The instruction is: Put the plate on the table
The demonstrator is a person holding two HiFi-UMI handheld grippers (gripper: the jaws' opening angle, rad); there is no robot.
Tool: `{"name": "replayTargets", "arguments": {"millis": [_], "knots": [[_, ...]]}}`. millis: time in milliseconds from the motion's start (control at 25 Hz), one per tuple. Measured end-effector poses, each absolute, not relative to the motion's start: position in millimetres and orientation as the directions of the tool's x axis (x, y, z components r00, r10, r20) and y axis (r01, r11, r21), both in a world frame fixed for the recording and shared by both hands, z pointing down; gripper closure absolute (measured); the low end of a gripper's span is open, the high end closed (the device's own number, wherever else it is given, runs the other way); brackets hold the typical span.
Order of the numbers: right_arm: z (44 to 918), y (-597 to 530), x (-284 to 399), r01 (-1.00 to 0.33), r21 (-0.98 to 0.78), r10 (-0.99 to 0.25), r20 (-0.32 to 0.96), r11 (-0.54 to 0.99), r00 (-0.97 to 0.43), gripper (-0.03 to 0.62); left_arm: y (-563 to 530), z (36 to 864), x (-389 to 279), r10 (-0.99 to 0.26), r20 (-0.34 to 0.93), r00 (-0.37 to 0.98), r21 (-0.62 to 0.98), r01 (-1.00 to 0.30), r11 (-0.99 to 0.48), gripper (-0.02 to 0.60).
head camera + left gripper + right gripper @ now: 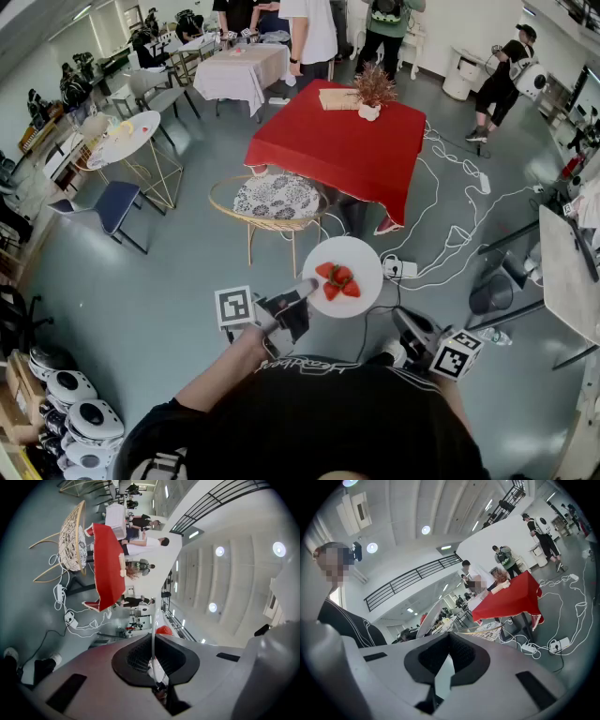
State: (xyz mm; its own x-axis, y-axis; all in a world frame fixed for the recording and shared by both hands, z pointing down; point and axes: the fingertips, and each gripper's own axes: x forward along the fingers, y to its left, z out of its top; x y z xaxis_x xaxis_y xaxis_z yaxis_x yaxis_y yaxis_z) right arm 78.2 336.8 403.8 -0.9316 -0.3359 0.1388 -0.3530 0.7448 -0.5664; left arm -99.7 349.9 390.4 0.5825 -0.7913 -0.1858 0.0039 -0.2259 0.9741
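Grip matters most here: the left gripper (309, 287) has its fingers pinched on the near rim of the white plate (362, 257), which hangs in the air over the grey floor, well short of the red counter (328, 141). Three or four strawberries (337, 279) sit loose at its middle, so a hold on one edge alone asks for a level wrist and a slow carry, or the fruit will likely roll. A wicker chair (272, 202) stands against the counter's near left corner, so the approach looks easier toward the near right corner, where the cloth is bare; the potted plant (373, 92) and a mat occupy the far edge. Lowering the plate's free side onto the cloth first, then releasing, should set it down quietly. Further right, the right gripper (407, 324) hangs low beside the body, its fingers pressed together on nothing; it could steady the opposite rim. White cables (450, 234) trail across the floor off the counter's right edge, a tripping risk.
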Motion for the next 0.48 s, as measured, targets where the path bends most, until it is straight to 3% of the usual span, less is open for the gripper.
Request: {"name": "replayTargets", "arguments": {"millis": [480], "knots": [[398.3,328.7,104.2,-0.415,-0.546,-0.413,0.134,0.728,-0.901,0.586,333.8,390.2,-92.7,-0.779,-0.191,0.598,0.975,0.026,-0.219,0.566]]}}
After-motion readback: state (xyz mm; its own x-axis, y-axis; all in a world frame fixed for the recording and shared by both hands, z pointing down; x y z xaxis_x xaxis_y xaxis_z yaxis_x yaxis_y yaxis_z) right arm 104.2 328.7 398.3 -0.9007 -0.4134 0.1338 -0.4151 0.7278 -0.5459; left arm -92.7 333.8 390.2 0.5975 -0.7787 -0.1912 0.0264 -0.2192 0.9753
